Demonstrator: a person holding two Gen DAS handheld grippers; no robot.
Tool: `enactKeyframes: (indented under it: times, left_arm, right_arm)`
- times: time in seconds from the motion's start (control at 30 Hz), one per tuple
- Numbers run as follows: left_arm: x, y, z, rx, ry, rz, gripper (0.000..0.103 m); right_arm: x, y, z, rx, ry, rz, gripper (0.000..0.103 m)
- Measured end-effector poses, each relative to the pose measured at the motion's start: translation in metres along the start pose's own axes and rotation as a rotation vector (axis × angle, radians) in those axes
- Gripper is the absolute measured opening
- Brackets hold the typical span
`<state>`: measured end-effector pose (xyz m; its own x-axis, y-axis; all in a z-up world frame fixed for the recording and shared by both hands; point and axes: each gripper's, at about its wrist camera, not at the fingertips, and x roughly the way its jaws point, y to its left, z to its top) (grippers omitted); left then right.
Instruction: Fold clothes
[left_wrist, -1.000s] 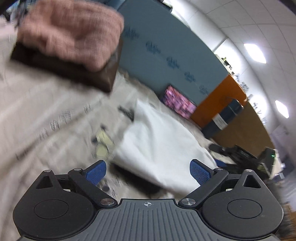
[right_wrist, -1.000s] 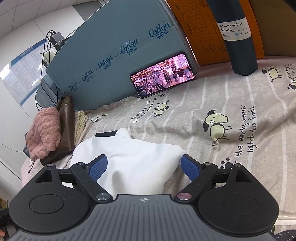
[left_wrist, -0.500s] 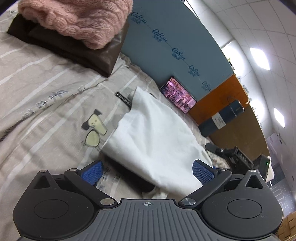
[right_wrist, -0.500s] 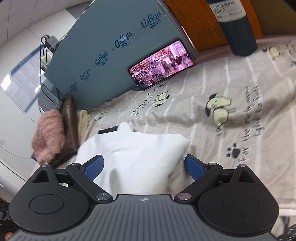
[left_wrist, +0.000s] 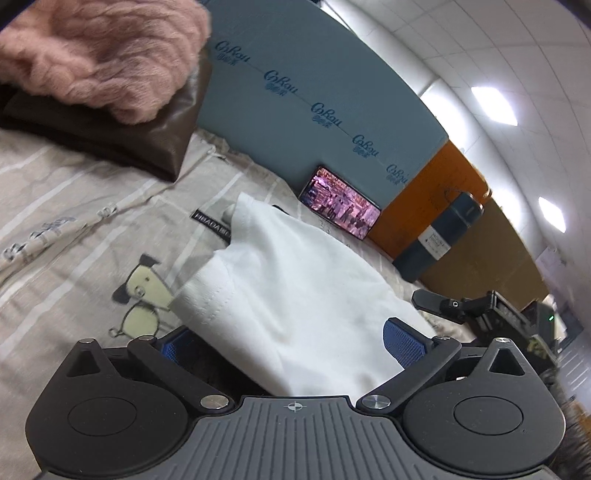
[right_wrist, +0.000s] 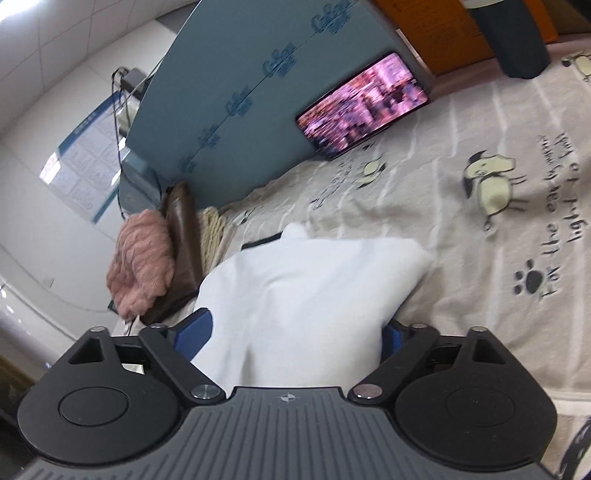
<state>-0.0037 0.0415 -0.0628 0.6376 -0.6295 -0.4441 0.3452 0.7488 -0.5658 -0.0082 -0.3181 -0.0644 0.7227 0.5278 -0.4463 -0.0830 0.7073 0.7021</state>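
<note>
Both my tongs straddle the white garment (left_wrist: 295, 280), left gripper (left_wrist: 291, 341) released, right gripper (right_wrist: 295, 332) closing, not yet pinching

Office-like room: tiled ceiling (left_wrist: 461, 48), wall chart (right_wrist: 83, 158), sheet-draped table (right_wrist: 480, 236).

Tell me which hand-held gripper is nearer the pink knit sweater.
Left. The left hand-held gripper has the pink knit sweater looming large just ahead. From the right hand-held gripper it lies smaller, beyond the white garment.
</note>
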Motion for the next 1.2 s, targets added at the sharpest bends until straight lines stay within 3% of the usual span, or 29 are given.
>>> enactKeyframes:
  times: [0.07,0.1,0.13,0.2,0.27,0.4,0.57,0.73,0.87,1.0,1.2]
  left_arm:
    - [0.001,-0.002,-0.001,0.017,-0.011,0.015,0.096]
    - [0.001,-0.002,0.0,0.019,-0.016,0.026,0.093]
    - [0.001,-0.002,0.0,0.021,-0.02,0.04,0.086]
    - [0.001,-0.001,0.0,0.024,-0.029,0.076,0.071]
    - [0.001,-0.001,0.0,0.023,-0.037,0.117,0.046]
    - [0.002,0.001,0.0,0.009,-0.033,0.131,0.025]
    - [0.001,-0.003,-0.001,0.031,-0.035,0.109,0.018]
    - [-0.003,-0.018,0.002,0.089,-0.048,0.062,0.016]
    - [0.007,-0.045,0.007,0.199,-0.002,-0.011,0.016]
    - [0.033,-0.088,0.012,0.331,0.022,-0.094,0.016]
    - [0.094,-0.159,0.023,0.478,0.003,-0.19,0.016]
  right_arm:
    - [0.001,0.005,-0.002,-0.028,0.001,-0.035,0.07]
    - [0.002,0.006,-0.003,-0.034,-0.003,-0.053,0.059]
    - [0.002,0.006,-0.003,-0.037,-0.005,-0.063,0.051]
    - [0.001,0.005,-0.004,-0.04,-0.011,-0.077,0.046]
    - [-0.001,0.009,-0.004,-0.062,-0.028,-0.07,0.039]
    - [-0.009,0.021,-0.006,-0.128,-0.073,-0.036,0.026]
    - [-0.021,0.053,-0.011,-0.273,-0.151,0.012,0.02]
    - [-0.036,0.069,-0.008,-0.27,-0.191,0.052,0.018]
    - [-0.066,0.077,-0.002,-0.285,-0.263,0.068,0.017]
    - [-0.107,0.074,0.001,-0.345,-0.379,-0.017,0.017]
    - [-0.163,0.049,0.022,-0.388,-0.583,-0.217,0.017]
